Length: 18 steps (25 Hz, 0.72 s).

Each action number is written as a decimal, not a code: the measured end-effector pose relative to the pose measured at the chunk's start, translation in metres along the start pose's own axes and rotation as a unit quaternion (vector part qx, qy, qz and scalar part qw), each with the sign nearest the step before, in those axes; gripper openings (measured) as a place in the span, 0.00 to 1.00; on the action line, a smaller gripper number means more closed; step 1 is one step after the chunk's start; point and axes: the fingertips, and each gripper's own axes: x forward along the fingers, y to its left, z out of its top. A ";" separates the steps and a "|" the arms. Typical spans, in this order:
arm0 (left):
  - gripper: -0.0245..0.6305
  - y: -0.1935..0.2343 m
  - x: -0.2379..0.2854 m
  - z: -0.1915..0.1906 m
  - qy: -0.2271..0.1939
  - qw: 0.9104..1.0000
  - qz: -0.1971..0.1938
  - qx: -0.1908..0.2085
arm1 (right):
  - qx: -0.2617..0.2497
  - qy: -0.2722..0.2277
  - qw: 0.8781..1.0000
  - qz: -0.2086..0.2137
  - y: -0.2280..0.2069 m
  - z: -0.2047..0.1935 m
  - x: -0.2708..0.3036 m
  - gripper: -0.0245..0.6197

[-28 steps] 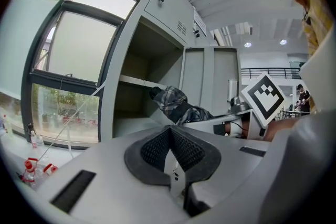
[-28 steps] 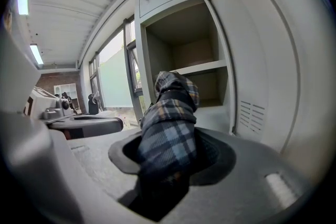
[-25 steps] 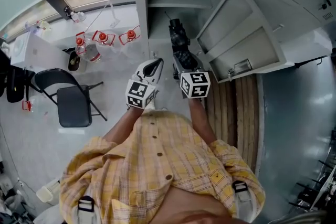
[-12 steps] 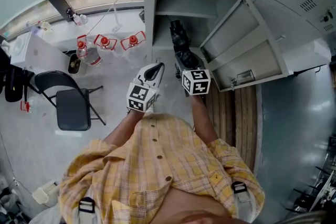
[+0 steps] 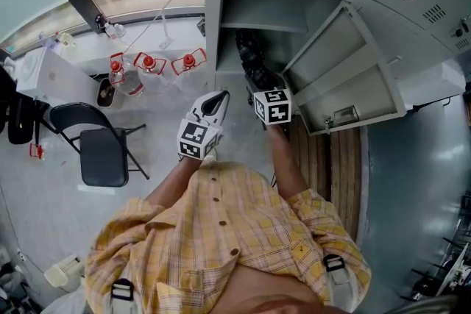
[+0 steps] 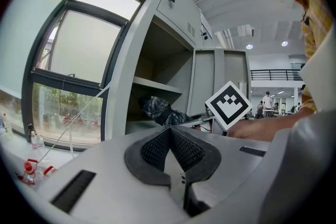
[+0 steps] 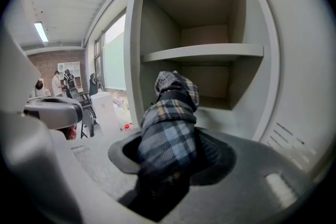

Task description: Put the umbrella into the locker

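A folded plaid umbrella [image 7: 170, 113] sticks out from my right gripper [image 7: 168, 157], which is shut on its lower part. In the head view the umbrella [image 5: 250, 55] points into the open grey locker [image 5: 213, 26], its tip past the front edge of the compartment beneath a shelf [image 7: 205, 52]. My left gripper [image 5: 213, 103] hangs beside the right gripper [image 5: 261, 83], to its left and outside the locker. Its jaws are shut with nothing between them, the pads [image 6: 157, 147] meeting. The left gripper view shows the umbrella [image 6: 157, 108] inside the opening.
The locker door [image 5: 346, 77] stands swung open to the right. A black folding chair [image 5: 99, 143] and red-capped bottles [image 5: 147, 66] are on the floor at left by the window. Wooden slats [image 5: 331, 173] run along the floor at right. People stand far off [image 7: 56, 81].
My right gripper has carried the umbrella forward, so its tip now reaches deeper into the locker compartment. The left gripper has barely shifted.
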 end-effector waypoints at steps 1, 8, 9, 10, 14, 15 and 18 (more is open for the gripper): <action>0.04 0.001 0.000 0.000 0.000 1.000 0.001 -0.001 | 0.001 0.003 1.000 0.000 -0.002 0.000 0.003 0.35; 0.04 0.009 0.007 0.002 0.006 1.000 0.003 0.000 | -0.028 0.023 0.999 -0.004 -0.016 0.004 0.028 0.35; 0.04 0.009 0.009 0.002 0.007 1.000 0.002 0.001 | -0.033 0.026 0.999 -0.003 -0.017 0.005 0.031 0.35; 0.04 0.009 0.011 0.002 0.007 1.000 0.000 0.002 | -0.038 0.028 0.999 -0.002 -0.019 0.006 0.034 0.35; 0.04 0.011 0.017 0.001 0.005 1.000 -0.004 0.004 | -0.059 0.042 0.997 -0.001 -0.028 0.008 0.050 0.35; 0.04 0.011 0.018 0.001 0.005 1.000 -0.006 0.005 | -0.066 0.046 0.997 -0.002 -0.030 0.009 0.054 0.35; 0.04 0.013 0.022 0.003 0.006 1.000 -0.009 0.007 | -0.082 0.054 0.995 -0.006 -0.037 0.013 0.066 0.35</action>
